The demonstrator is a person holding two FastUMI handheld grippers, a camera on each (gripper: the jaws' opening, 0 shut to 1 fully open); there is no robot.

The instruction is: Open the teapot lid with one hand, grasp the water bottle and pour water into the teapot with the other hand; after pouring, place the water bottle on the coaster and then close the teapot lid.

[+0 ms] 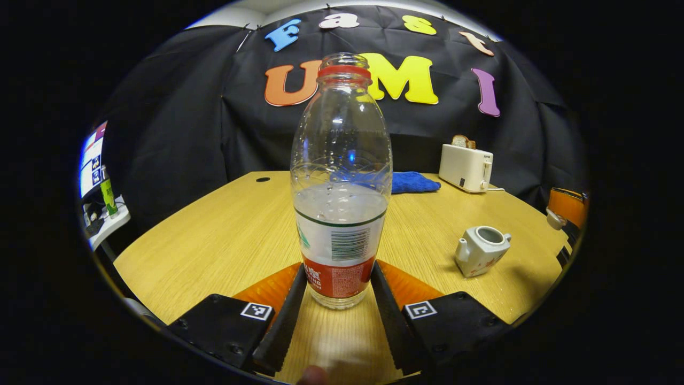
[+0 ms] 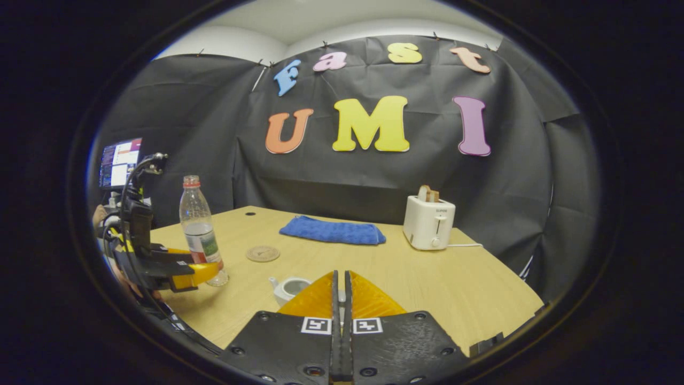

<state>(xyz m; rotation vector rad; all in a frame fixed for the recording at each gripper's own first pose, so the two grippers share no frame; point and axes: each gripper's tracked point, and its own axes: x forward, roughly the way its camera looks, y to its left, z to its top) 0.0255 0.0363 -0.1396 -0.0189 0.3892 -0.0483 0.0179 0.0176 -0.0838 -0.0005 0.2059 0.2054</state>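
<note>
The left gripper [image 1: 339, 291] clamps the water bottle [image 1: 340, 182] low on its label, upright, ready to pour into the open white teapot [image 1: 481, 250]. The right gripper [image 2: 340, 286], fingers together, apparently holds the lid clear; the coaster [image 2: 262, 253] waits nearby.

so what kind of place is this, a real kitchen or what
Probably a staged recording booth, not a real kitchen: black cloth hangs as the wall behind a wooden table set with a toaster, and a monitor glows off to the side.
</note>
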